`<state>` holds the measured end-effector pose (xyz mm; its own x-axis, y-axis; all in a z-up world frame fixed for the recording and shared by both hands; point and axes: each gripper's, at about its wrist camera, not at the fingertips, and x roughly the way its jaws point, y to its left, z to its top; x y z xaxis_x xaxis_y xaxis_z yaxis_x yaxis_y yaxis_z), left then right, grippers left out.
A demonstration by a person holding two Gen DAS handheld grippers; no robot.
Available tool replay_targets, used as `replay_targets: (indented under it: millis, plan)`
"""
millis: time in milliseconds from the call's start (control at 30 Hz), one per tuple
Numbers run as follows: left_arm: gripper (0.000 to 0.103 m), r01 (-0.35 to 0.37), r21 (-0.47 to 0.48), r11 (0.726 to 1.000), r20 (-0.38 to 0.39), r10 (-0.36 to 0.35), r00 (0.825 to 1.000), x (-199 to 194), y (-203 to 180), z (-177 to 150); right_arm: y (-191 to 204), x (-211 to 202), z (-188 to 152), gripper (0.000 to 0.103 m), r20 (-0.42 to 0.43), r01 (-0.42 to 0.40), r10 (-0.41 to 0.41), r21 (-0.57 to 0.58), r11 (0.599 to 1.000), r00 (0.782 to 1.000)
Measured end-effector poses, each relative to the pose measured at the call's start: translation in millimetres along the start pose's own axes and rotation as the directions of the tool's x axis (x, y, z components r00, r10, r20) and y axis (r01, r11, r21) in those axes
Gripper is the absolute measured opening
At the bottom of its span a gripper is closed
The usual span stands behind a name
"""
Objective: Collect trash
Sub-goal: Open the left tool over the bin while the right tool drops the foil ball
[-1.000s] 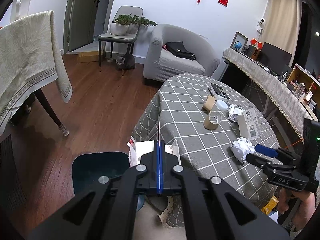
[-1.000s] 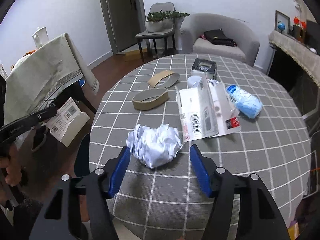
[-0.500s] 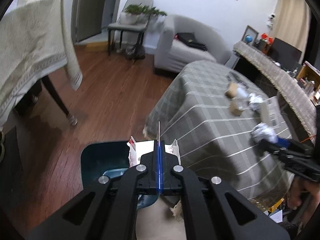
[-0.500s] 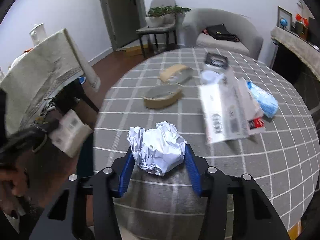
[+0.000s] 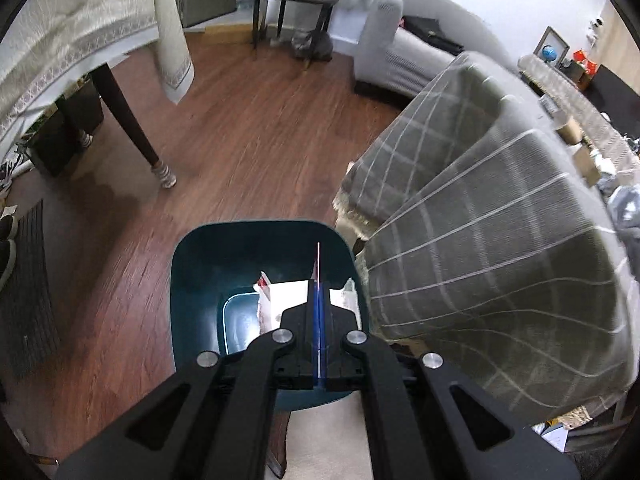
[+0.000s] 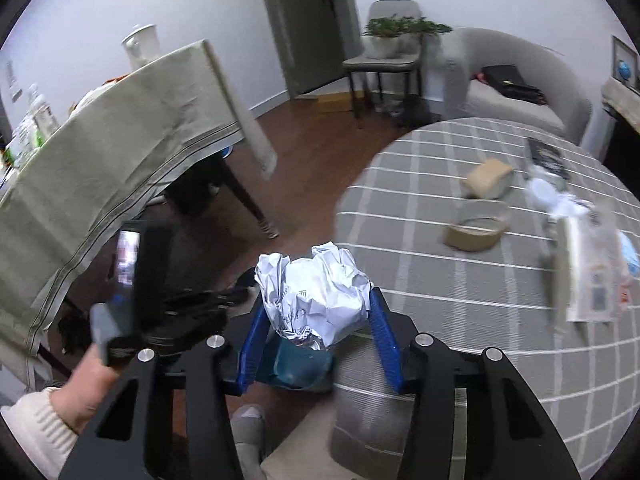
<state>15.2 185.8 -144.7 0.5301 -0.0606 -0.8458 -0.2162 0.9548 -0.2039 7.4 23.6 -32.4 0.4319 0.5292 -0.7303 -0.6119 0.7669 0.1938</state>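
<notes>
My left gripper [image 5: 319,300] is shut on a flat white piece of packaging [image 5: 286,298] with red print, held edge-on. It hangs directly over the open teal bin [image 5: 200,280] on the wooden floor. My right gripper [image 6: 317,306] is shut on a crumpled white paper ball [image 6: 316,280], its blue pads [image 6: 256,332] pressing both sides. The ball is in the air past the edge of the round table [image 6: 420,280], above the teal bin [image 6: 296,364]. The left gripper [image 6: 224,300] shows blurred at the left, held by a hand [image 6: 90,384].
On the grey checked tablecloth lie two cardboard tape rings [image 6: 476,232], a white torn package [image 6: 592,272], a blue mask [image 6: 630,256] and a dark box [image 6: 544,156]. A second cloth-covered table [image 5: 72,28] stands left; its leg [image 5: 132,120] is near the bin. An armchair [image 5: 404,52] lies beyond.
My right gripper closed on the paper ball and carried it left off the table. My left gripper sank with the packaging until it hung over the bin.
</notes>
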Motion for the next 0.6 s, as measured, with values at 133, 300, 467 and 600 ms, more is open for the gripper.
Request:
replay_targets:
  millis: [133,300,467,600]
  plan:
    - [0.001,-0.029,-0.001,1.0,-0.028,0.029,0.999,12.1,10.9,-7.1,18.3,13.4,2.3,0.05,-0.019,-0.029,0.028,-0.025,0.999,0.999]
    - [0.001,-0.058,-0.007,0.998,-0.055,0.057,0.997,22.2,27.2,-16.4,31.2,29.3,2.9,0.05,-0.045,-0.035,0.033,-0.033,0.999,0.998]
    - [0.005,-0.072,0.0,0.997,-0.038,0.072,0.997,16.7,35.1,-19.0,43.4,52.0,0.0,0.05,-0.08,-0.034,0.03,-0.04,0.999,0.996]
    - [0.011,-0.061,-0.005,0.998,-0.01,0.061,0.998,4.2,41.1,-17.2,48.1,65.3,-3.2,0.05,-0.1,-0.029,0.024,-0.042,0.999,0.995]
